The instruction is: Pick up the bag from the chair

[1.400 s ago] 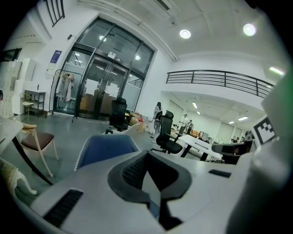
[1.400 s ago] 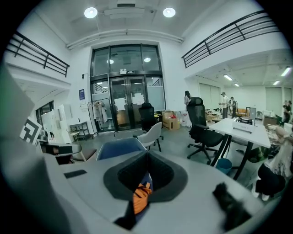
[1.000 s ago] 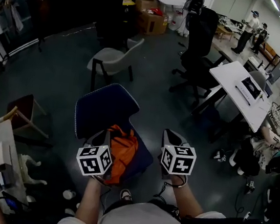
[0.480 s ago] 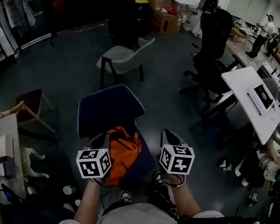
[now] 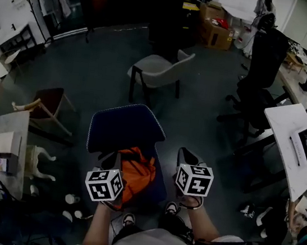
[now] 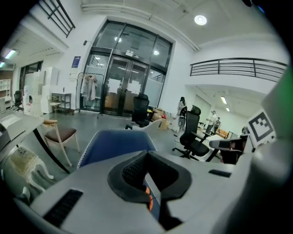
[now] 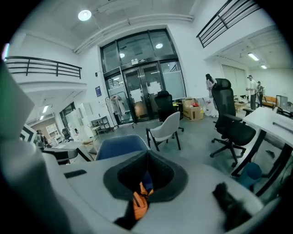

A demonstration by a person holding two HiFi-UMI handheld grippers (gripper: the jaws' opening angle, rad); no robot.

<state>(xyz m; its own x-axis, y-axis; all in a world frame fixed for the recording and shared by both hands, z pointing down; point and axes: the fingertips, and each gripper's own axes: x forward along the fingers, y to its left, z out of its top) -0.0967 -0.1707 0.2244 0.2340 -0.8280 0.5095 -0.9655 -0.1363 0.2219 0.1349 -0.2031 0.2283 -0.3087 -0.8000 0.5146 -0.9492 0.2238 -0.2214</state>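
Observation:
An orange bag (image 5: 137,170) lies on the seat of a blue chair (image 5: 124,129) right below me in the head view. My left gripper (image 5: 115,156) hovers over the bag's left edge with its jaws shut and nothing held. My right gripper (image 5: 186,153) hangs just off the seat's right edge, also shut and empty. In the left gripper view the left gripper (image 6: 146,153) points at the blue chair (image 6: 114,144), with a sliver of orange bag (image 6: 149,202) beneath. In the right gripper view the bag (image 7: 138,203) shows under the right gripper (image 7: 147,154).
A grey chair (image 5: 158,69) stands beyond the blue one, and a black office chair (image 5: 263,66) and a white table (image 5: 295,144) are to the right. A wooden chair (image 5: 48,101) and a small table (image 5: 4,138) stand left. My shoes (image 5: 127,219) are near the seat's front.
The head camera has swung, so the room has slid right and down in view. Both grippers stay shut over the chair, in about the same place relative to the bag.

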